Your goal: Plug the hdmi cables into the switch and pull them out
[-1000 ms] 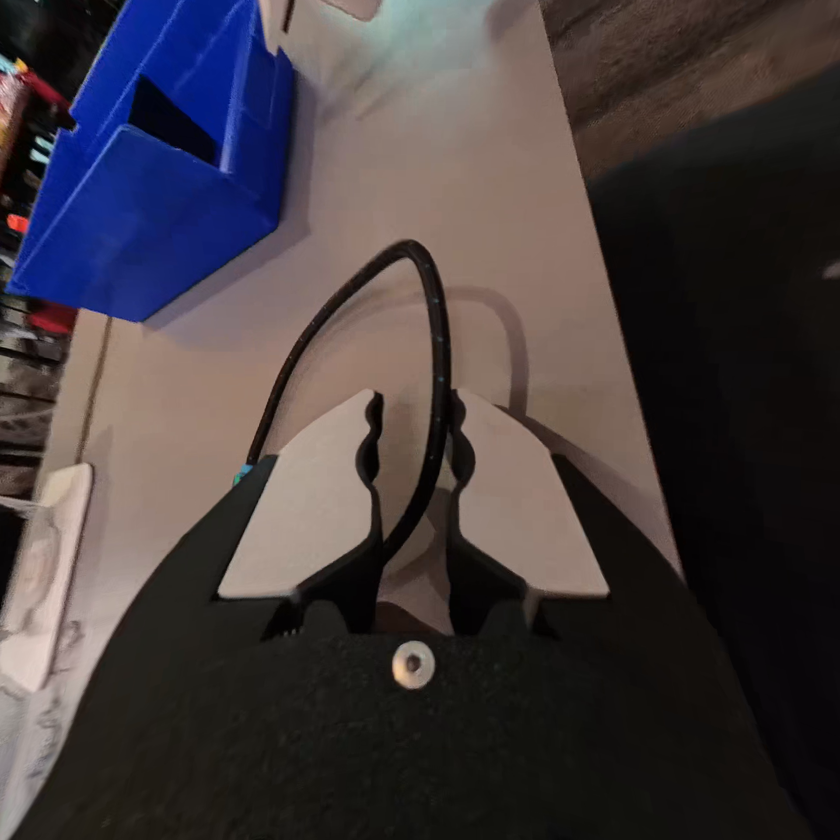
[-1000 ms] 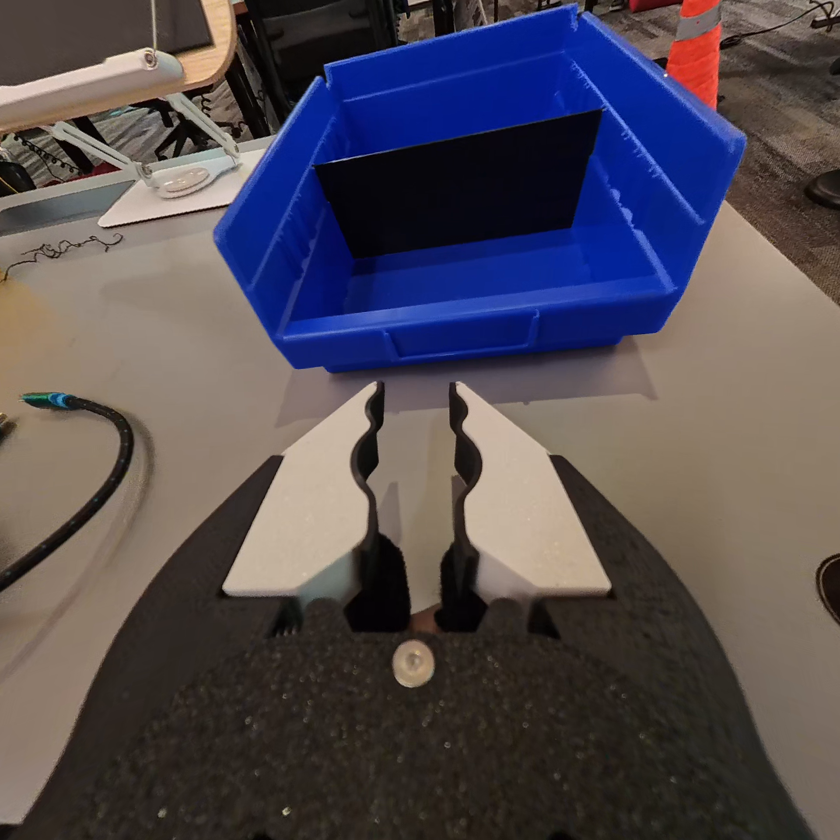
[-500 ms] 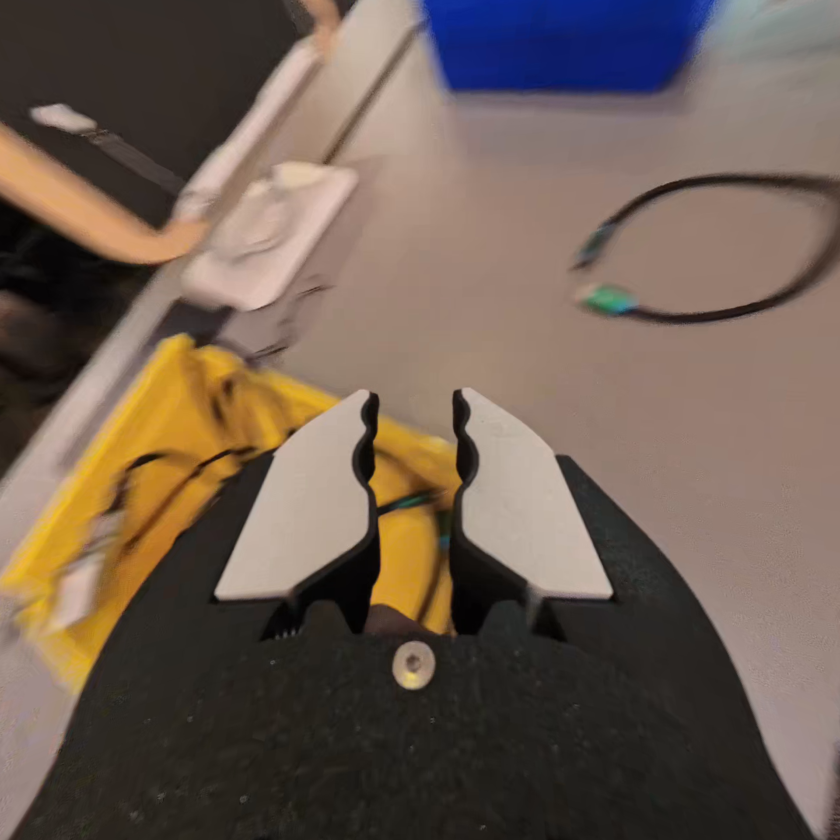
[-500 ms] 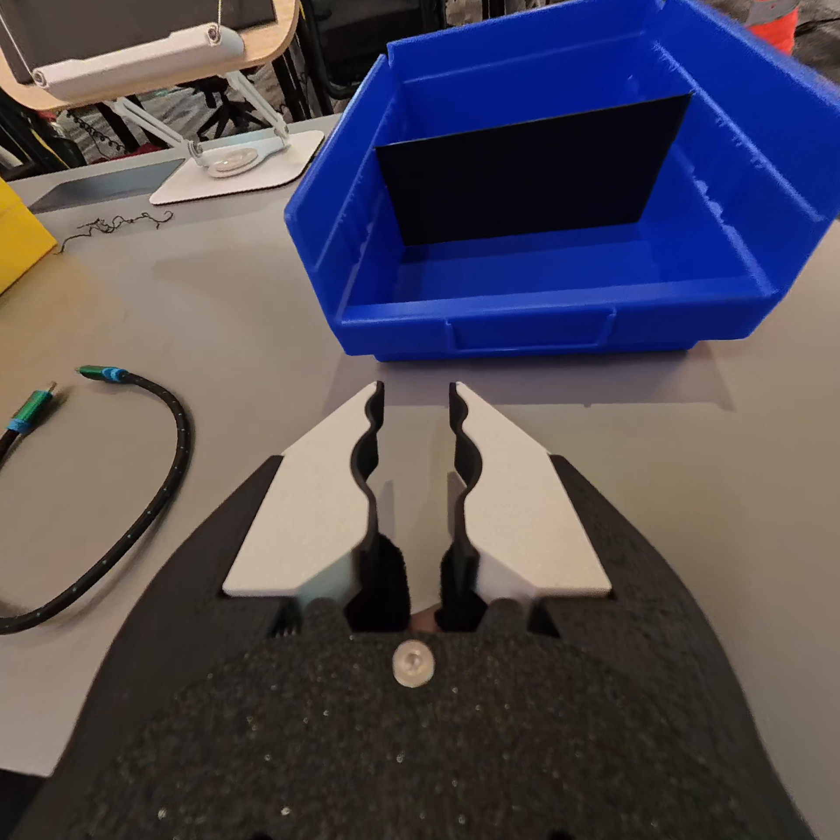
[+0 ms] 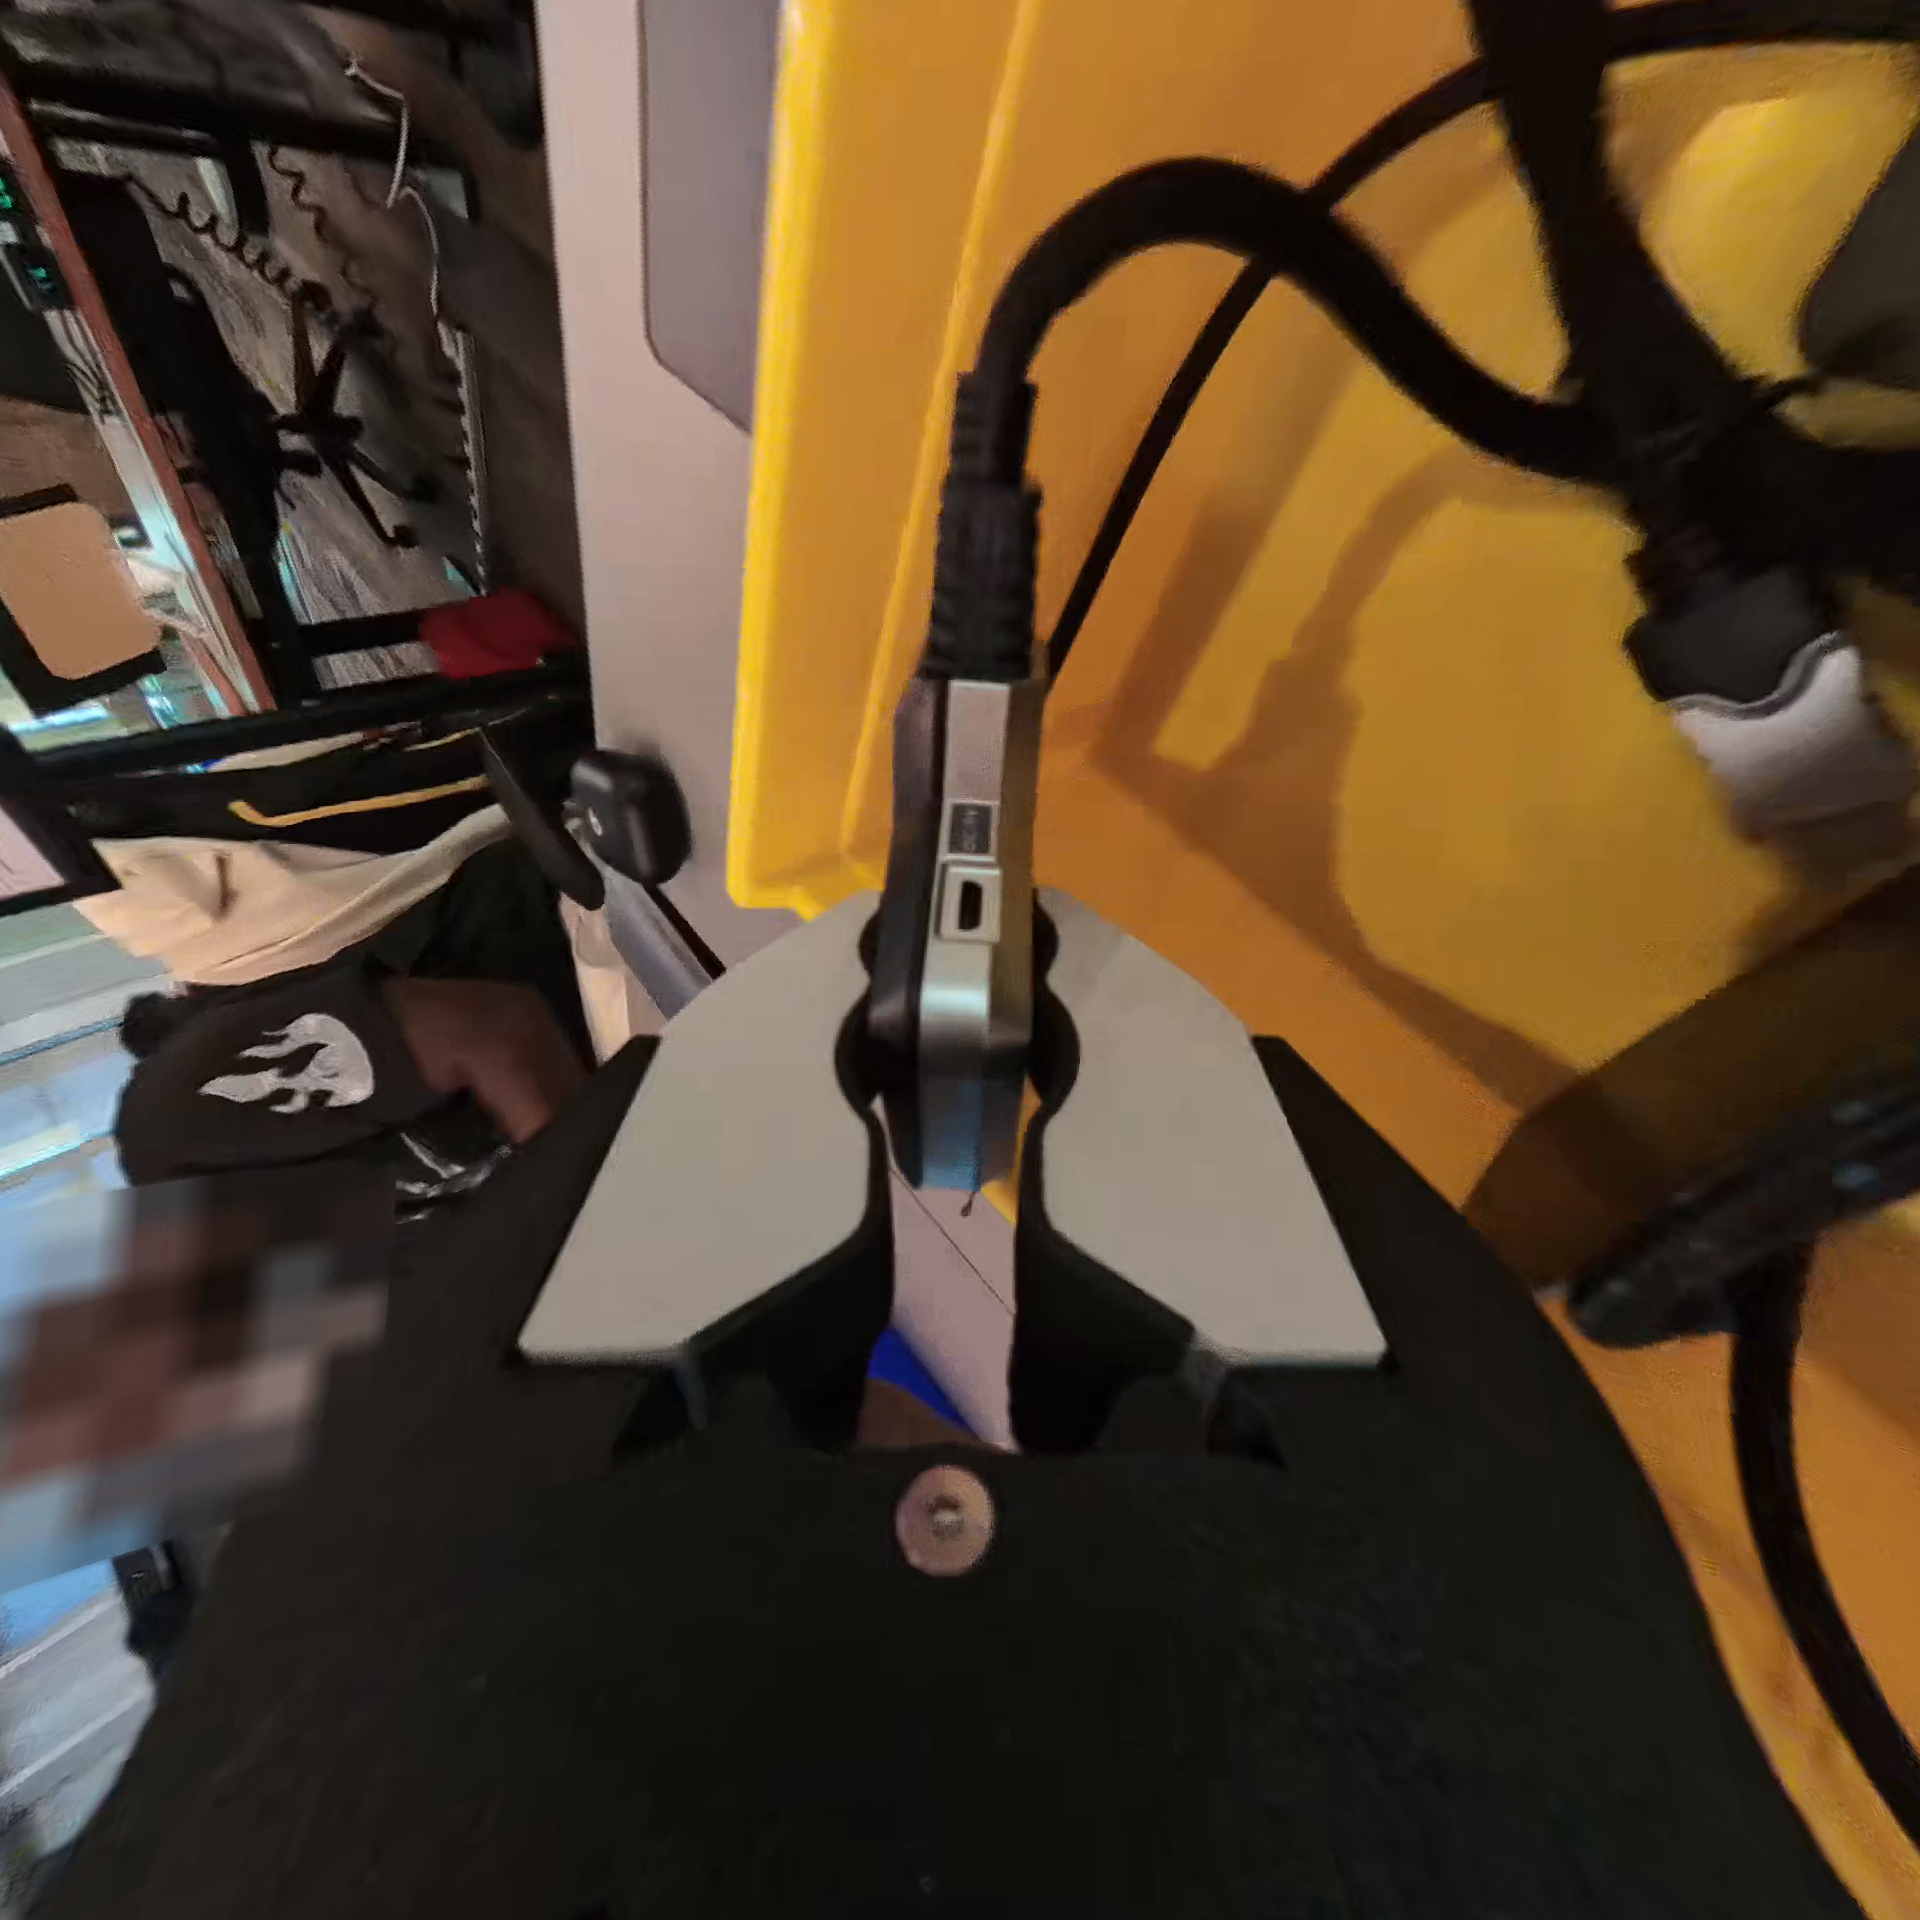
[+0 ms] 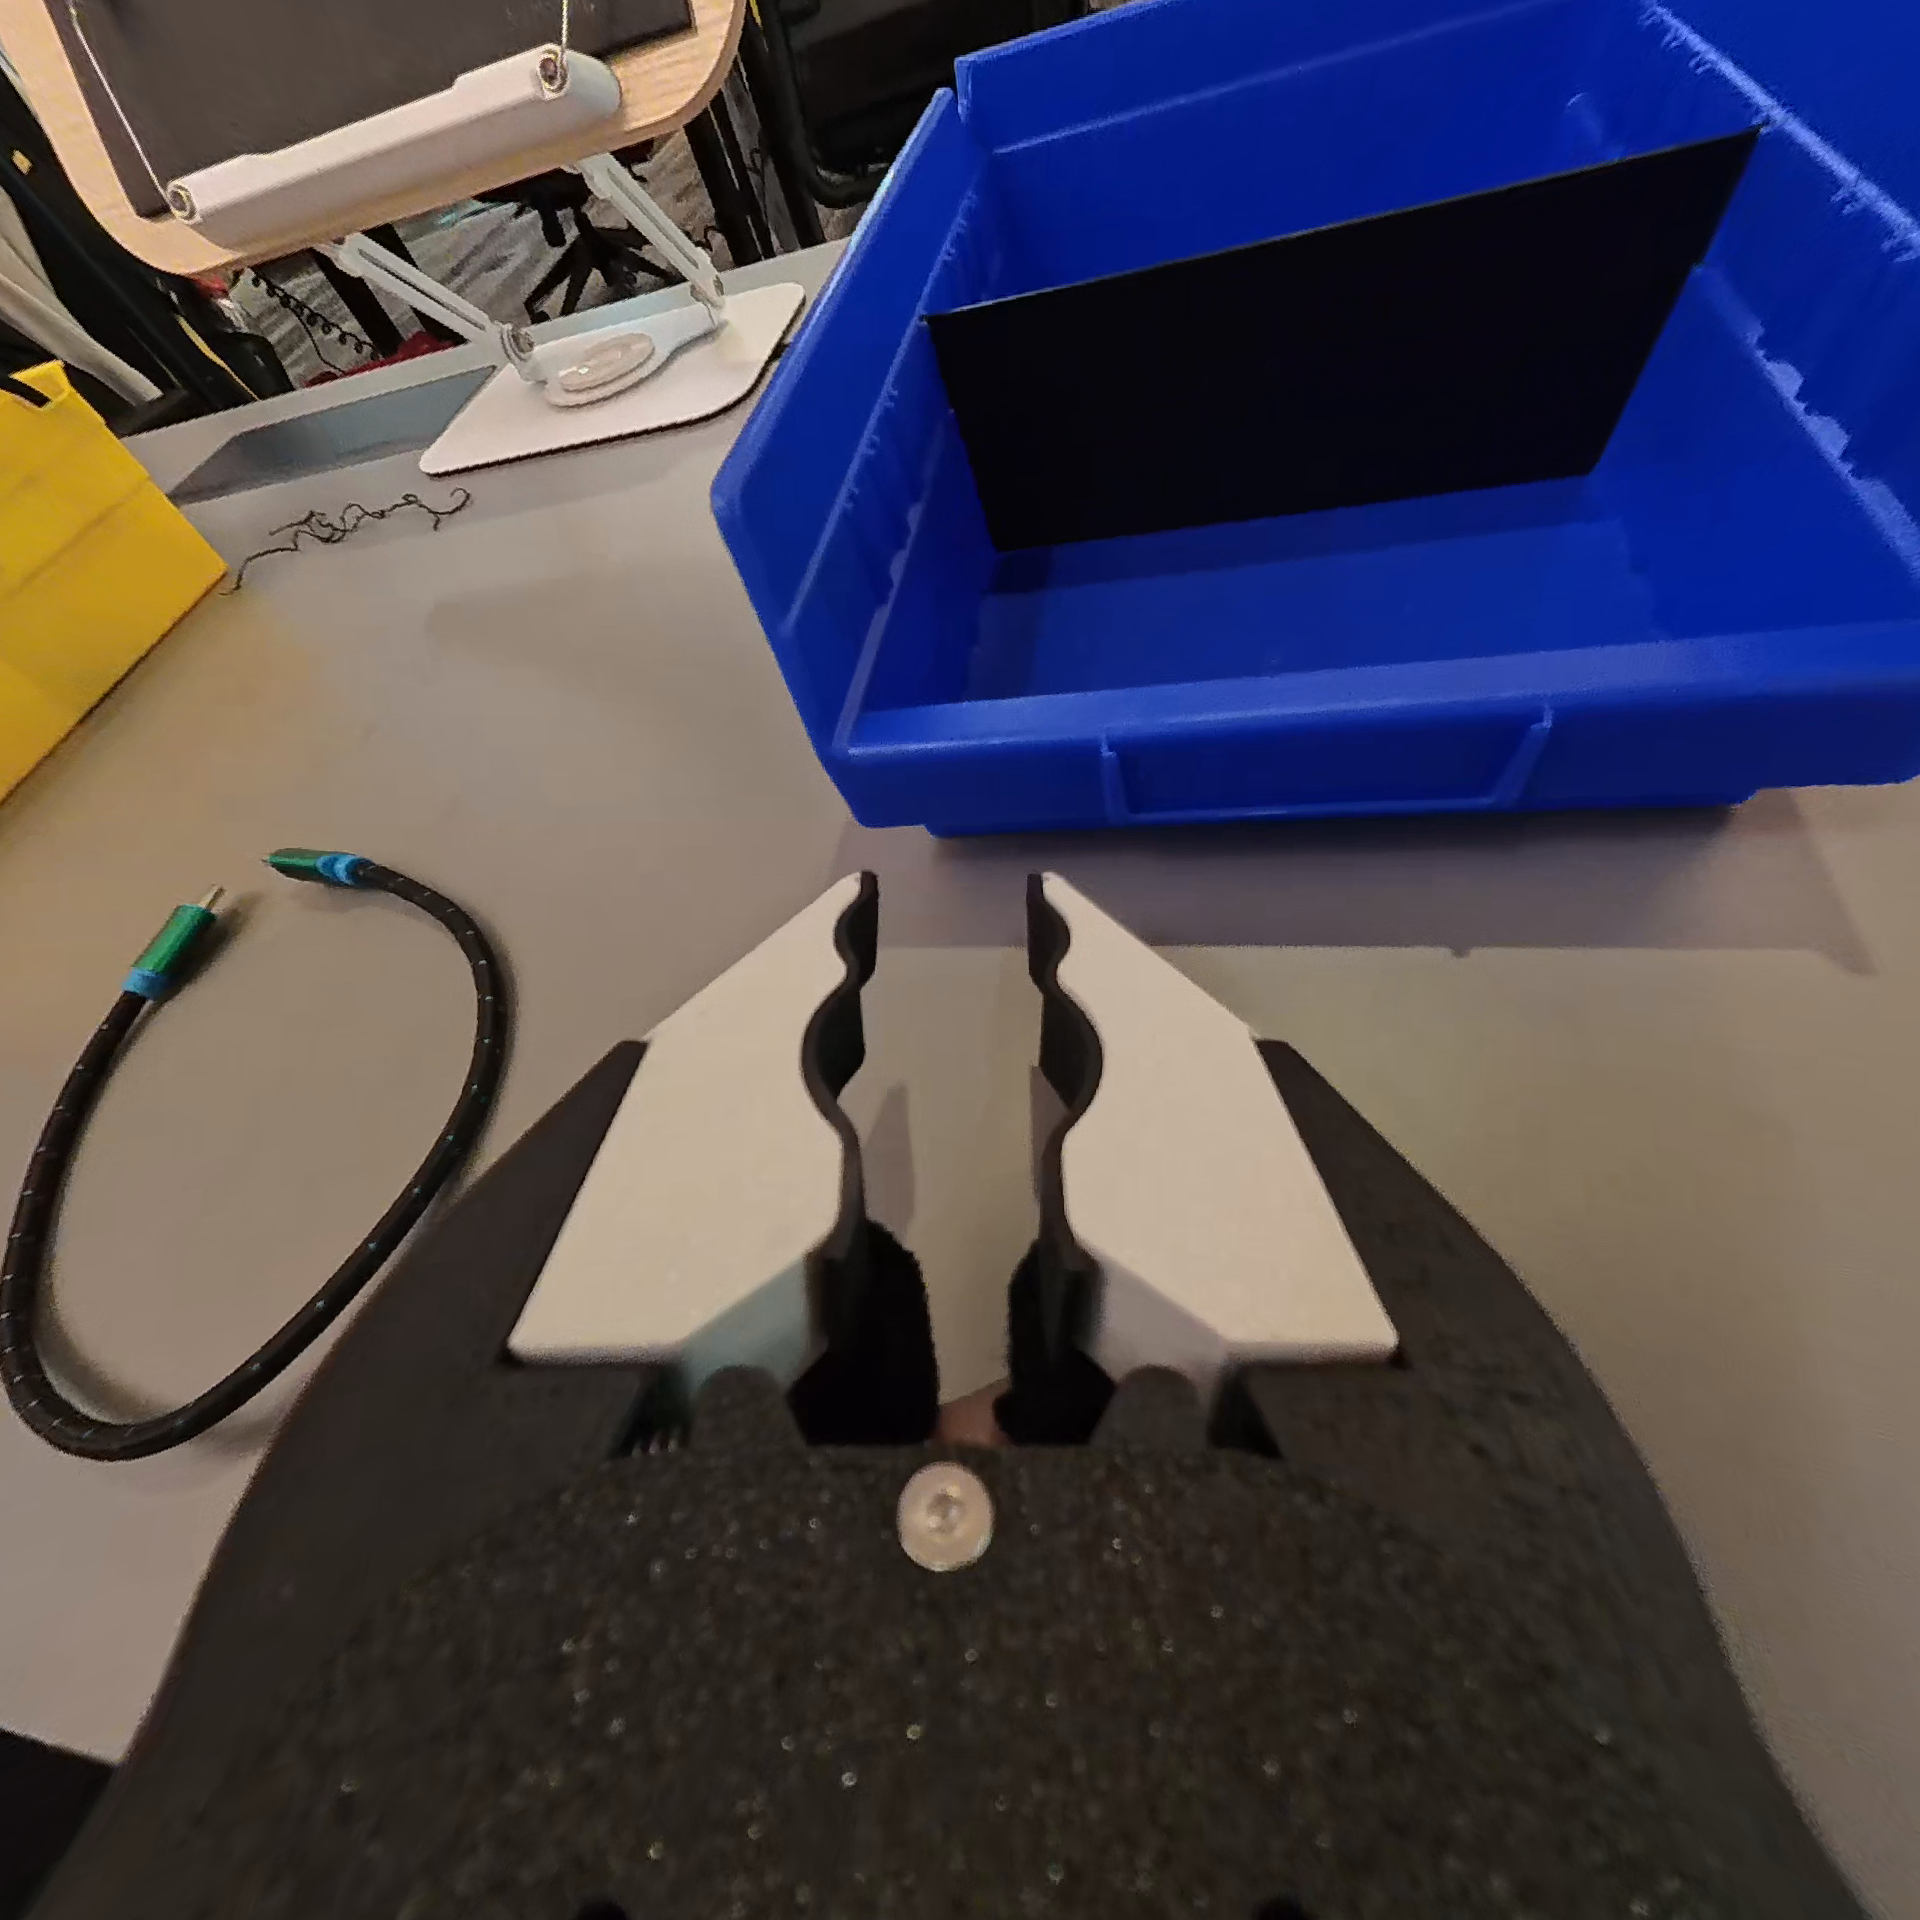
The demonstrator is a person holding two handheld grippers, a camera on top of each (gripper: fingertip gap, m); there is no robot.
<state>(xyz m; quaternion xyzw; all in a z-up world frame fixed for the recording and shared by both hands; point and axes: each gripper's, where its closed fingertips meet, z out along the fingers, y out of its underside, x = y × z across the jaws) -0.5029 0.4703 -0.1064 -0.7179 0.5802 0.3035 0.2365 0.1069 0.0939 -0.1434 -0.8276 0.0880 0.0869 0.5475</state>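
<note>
Off to the left of the left gripper (image 5: 954, 940), past the grey table (image 5: 623, 436) edge, a person in dark clothing (image 5: 281, 1070) sits among chair legs and shelving. The left gripper's jaws are closed most of the way onto the switch (image 5: 961, 935), a slim silver and black box standing on edge between them. A thick black cable (image 5: 1195, 223) runs from its far end and arcs right into the yellow bin (image 5: 1351, 727), which fills the space ahead and to the right. More black cables and a silver connector (image 5: 1787, 717) lie tangled there.

The right gripper (image 6: 951, 925) holds nothing, its jaws parted with a clear gap. To its left on the table lies a braided cable (image 6: 457, 1101) with green ends, looped. Farther left shows a yellow bin corner (image 6: 83, 582). Ahead left stands a white lamp base (image 6: 623, 384). Ahead right sits the blue bin (image 6: 1320, 748) with a black divider (image 6: 1330, 405).
</note>
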